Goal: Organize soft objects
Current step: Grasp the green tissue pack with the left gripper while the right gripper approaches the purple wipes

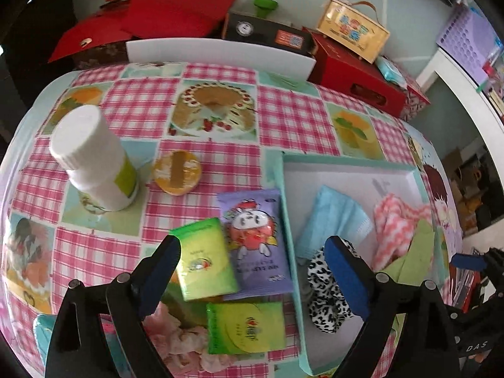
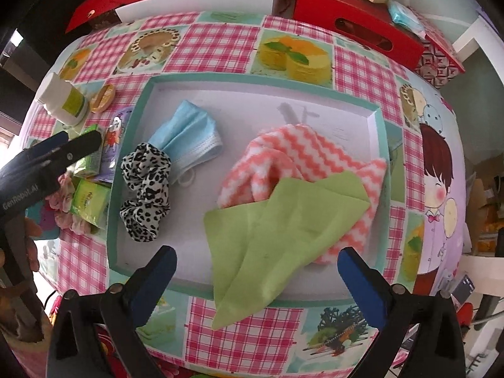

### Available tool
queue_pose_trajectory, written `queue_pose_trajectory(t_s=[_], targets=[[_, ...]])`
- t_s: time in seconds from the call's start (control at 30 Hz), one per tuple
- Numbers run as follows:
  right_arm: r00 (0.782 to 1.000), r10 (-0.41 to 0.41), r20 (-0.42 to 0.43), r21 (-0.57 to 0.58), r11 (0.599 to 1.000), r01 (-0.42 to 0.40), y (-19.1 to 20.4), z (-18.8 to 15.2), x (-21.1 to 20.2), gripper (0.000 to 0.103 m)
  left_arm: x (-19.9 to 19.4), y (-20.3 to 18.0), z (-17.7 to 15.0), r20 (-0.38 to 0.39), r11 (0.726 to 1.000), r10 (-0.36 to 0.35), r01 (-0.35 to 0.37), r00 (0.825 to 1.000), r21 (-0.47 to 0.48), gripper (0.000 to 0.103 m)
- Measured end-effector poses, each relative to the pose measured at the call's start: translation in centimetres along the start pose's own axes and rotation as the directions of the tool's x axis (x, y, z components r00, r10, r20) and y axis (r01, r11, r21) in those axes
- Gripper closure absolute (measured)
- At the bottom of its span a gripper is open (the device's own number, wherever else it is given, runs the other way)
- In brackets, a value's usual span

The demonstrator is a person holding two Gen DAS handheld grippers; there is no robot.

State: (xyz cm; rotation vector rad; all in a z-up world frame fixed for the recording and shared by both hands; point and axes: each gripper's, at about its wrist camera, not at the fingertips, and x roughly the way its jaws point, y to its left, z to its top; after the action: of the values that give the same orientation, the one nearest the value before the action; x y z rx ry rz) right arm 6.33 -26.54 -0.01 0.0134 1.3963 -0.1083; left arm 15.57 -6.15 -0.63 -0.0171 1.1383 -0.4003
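Four soft fabrics [image 2: 148, 189] in shallow tray [image 2: 252, 79]

"GenRobot.AI" on the left tongs [image 2: 75, 145], "DAS" on the right tongs [image 1: 466, 260]

Home interior, cluttered living corner: round table under pink gingham oilcloth [image 2: 220, 41] printed with cakes, red gift boxes [image 1: 356, 85] and yellow carry-case [image 1: 352, 30] stacked behind, lilac storage basket [image 1: 466, 37] on white shelf.
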Motion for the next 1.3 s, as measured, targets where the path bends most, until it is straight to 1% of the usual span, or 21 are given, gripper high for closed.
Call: queue_pose_trajectory(t_s=[0.13, 0.3, 0.43, 0.53, 0.67, 0.77, 0.87, 1.0, 1.1, 1.2, 1.3], targets=[[1.000, -0.004, 0.002, -0.015, 1.000, 0.004, 0.6, 0.1, -0.2, 0.000, -0.8, 1.5, 0.2, 0.016, 0.999, 0.032, -0.032, 0.999, -0.029, 0.010], [0.998, 0.008, 0.057, -0.007, 1.000, -0.008, 1.4, 0.8, -1.6, 0.000, -2.9, 5.2, 0.4, 0.055, 0.991, 0.087, -0.080, 0.995, -0.103, 0.010], [0.994, 0.023, 0.111, -0.020, 1.000, -0.021, 2.8, 1.7, -3.1, 0.000, -4.6, 8.9, 0.1, 0.076, 0.972, 0.149, -0.132, 0.986, -0.194, 0.010], [0.990, 0.045, 0.134, -0.045, 0.998, -0.039, 4.2, 2.6, -3.8, 0.000, -5.3, 11.2, -0.3, 0.077, 0.956, 0.173, -0.149, 0.982, -0.251, 0.010], [0.985, 0.080, 0.155, -0.099, 0.993, -0.065, 7.0, 3.8, -4.1, 0.000, -5.6, 13.2, -0.9, 0.060, 0.935, 0.196, -0.168, 0.979, -0.313, 0.010], [0.982, 0.100, 0.161, -0.143, 0.987, -0.077, 9.1, 4.4, -4.1, 0.000, -5.2, 13.8, -1.1, 0.042, 0.928, 0.178, -0.154, 0.983, -0.339, 0.010], [0.980, 0.127, 0.152, -0.188, 0.977, -0.097, 11.3, 5.0, -3.6, 0.000, -4.5, 13.9, -1.1, 0.023, 0.929, 0.165, -0.148, 0.986, -0.339, 0.010], [0.981, 0.145, 0.133, -0.223, 0.968, -0.113, 13.2, 5.6, -2.1, 0.000, -3.3, 13.7, -1.0, -0.005, 0.934, 0.128, -0.122, 0.992, -0.336, 0.010], [0.982, 0.144, 0.118, -0.229, 0.967, -0.115, 14.1, 6.1, -0.9, 0.000, -2.4, 13.1, -0.8, -0.022, 0.941, 0.109, -0.110, 0.994, -0.319, 0.010], [0.984, 0.145, 0.099, -0.214, 0.969, -0.122, 14.5, 6.6, 0.2, 0.000, -1.7, 11.9, -0.6, -0.032, 0.954, 0.086, -0.091, 0.996, -0.285, 0.010], [0.988, 0.123, 0.098, -0.210, 0.972, -0.101, 14.6, 7.0, 0.9, 0.000, -1.6, 10.7, -0.2, -0.024, 0.963, 0.084, -0.088, 0.996, -0.253, 0.010]])
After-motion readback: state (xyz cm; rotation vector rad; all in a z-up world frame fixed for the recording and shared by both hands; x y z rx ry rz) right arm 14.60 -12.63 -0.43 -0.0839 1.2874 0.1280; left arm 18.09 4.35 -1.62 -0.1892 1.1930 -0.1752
